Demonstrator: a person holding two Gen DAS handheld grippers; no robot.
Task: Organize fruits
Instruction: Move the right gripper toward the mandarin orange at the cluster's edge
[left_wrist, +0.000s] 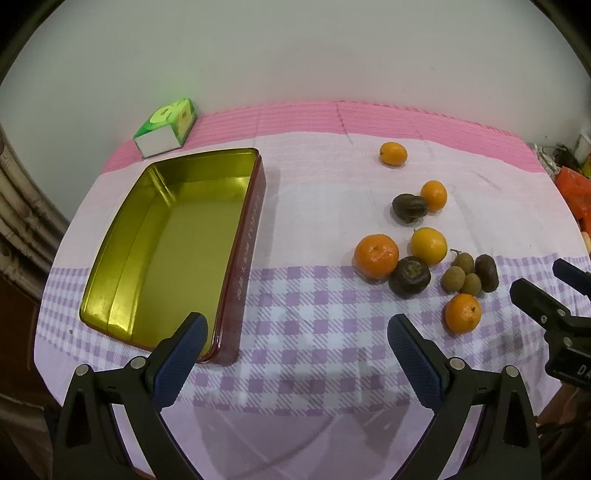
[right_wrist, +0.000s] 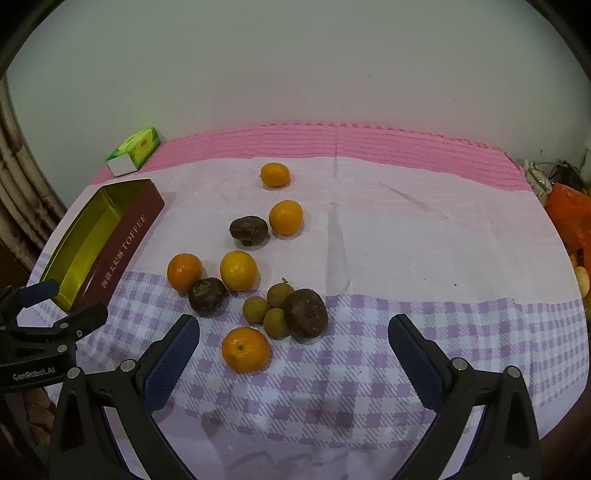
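Pink-and-lilac checked tablecloth (right_wrist: 406, 229) against plain white wall (right_wrist: 295, 66); fruits loose.

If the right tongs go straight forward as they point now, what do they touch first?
Probably the dark brown fruit, just ahead of the open right tongs; the nearest orange lies slightly left. Depth is uncertain.

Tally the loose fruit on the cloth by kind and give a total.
Orange citrus: 4
Yellow citrus: 1
Dark brown fruits: 3
Small tan round fruits: 3
Total: 11, all outside the tin.
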